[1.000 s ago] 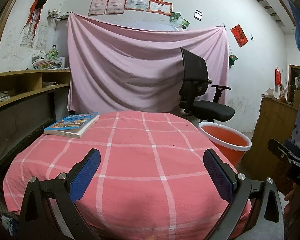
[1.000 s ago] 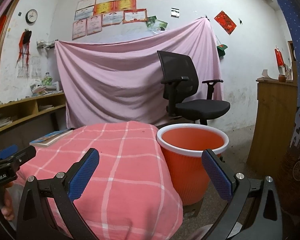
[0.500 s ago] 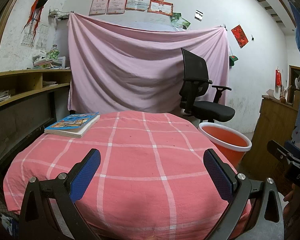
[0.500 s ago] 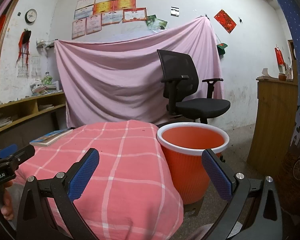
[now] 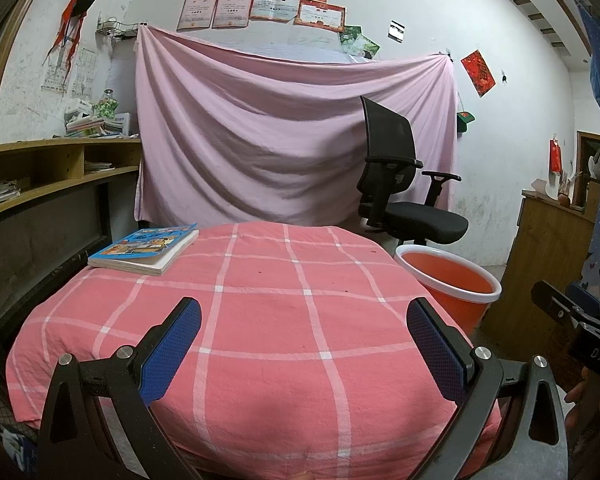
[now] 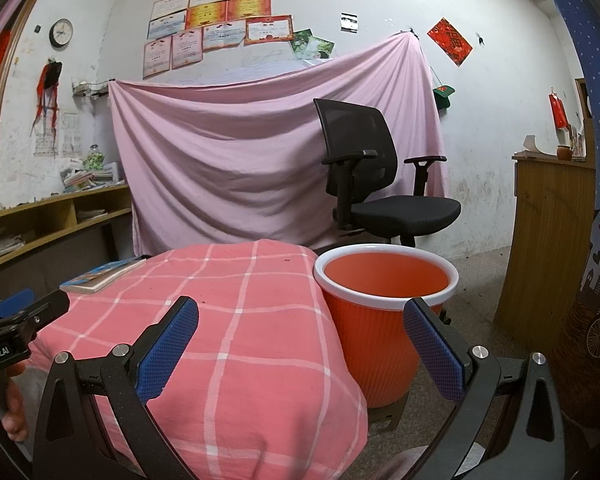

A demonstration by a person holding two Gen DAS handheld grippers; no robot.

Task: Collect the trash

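Note:
An orange bin with a white rim (image 6: 386, 304) stands on the floor just right of the pink checked table (image 6: 236, 320); the left wrist view has the same bin (image 5: 450, 280) beyond the table's right edge. My left gripper (image 5: 304, 344) hangs open over the near part of the tablecloth (image 5: 284, 304), nothing between its blue pads. My right gripper (image 6: 300, 340) is open too, straddling the table's right edge and the bin. No loose trash shows on the cloth, only a few tiny dark specks.
A blue-covered book (image 5: 146, 246) lies at the table's far left. A black office chair (image 6: 372, 184) stands behind the bin before a hanging pink sheet (image 5: 284, 136). Wooden shelves (image 5: 40, 176) run along the left, a wooden cabinet (image 6: 548, 248) on the right.
Both views have drifted very slightly; the grippers stay open and nothing on the table has moved.

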